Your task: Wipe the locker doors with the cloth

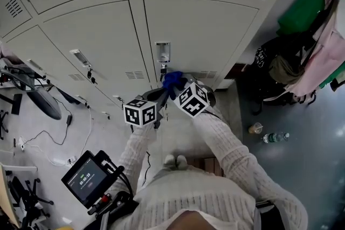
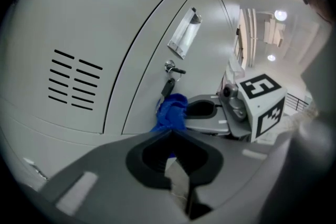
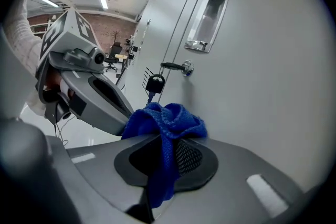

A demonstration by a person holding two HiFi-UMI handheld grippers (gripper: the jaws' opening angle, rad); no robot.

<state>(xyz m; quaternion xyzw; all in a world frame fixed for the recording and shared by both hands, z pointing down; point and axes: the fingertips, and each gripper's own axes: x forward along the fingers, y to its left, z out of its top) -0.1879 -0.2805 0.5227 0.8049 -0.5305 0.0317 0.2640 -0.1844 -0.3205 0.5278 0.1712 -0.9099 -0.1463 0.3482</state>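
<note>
Cloth (image 3: 167, 118) sits bunched, clamped in our right claw (image 3: 164, 139), at the door (image 3: 257, 71) below the lock (image 3: 178, 66); our left claw (image 2: 172, 135) is together, empty; we should press flat and sweep evenly, skirting that lock.

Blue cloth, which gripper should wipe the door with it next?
Right. The right gripper is shut on the blue cloth, held up by the locker door just below its key. The left gripper is shut on nothing, beside it.
</note>
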